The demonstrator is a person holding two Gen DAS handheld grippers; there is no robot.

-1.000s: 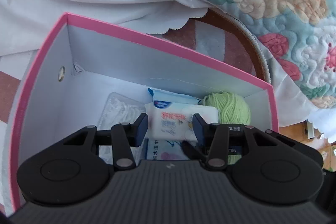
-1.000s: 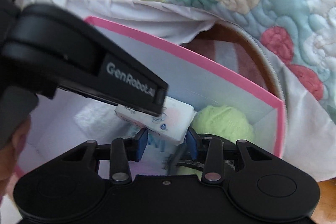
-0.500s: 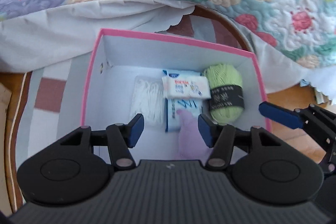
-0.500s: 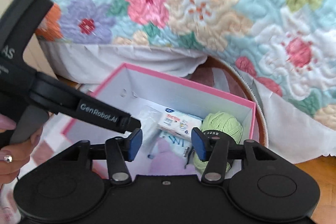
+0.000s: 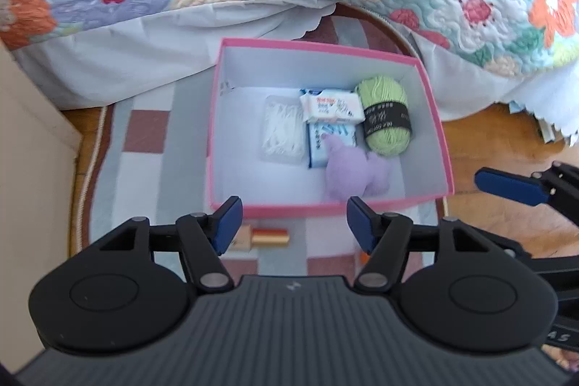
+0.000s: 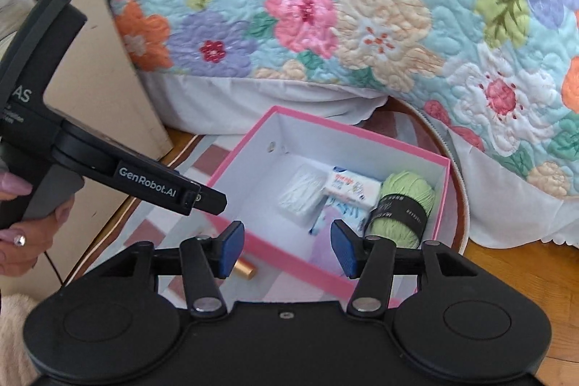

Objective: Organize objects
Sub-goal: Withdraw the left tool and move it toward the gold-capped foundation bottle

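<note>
**Both grippers standing open and empty above the filled box**

The left gripper (image 5: 292,217) is hanging over the near wall of the pink box (image 5: 327,45), its jaws having just been opening, nothing between them. The right gripper (image 6: 286,248) is also standing apart-jawed and empty after opening; its pads are framing the near rim of the box (image 6: 354,130).

Ahead of the left gripper's fingers, the box is holding five things: a clear pack of swabs (image 5: 283,129) to the left, a tissue pack (image 5: 331,105) lying on a second, blue-printed pack (image 5: 331,141), green yarn (image 5: 386,116) to the right against the far corner, and a lilac plush (image 5: 353,170) nearest the gripper, partly overlapping the blue pack.

The left view is showing one blue finger (image 5: 510,185) of the right gripper coming in from the right. The right view is instead showing the left gripper's body and a hand (image 6: 21,227) on its grip, at the left.

A gold tube (image 5: 269,237) is lying on the rug (image 5: 144,169) outside the box, just behind the left finger, its left end hidden. In the right view the plush is blurred and mostly covered by the box wall, and the tube (image 6: 244,269) is half hidden by the left pad.
</note>
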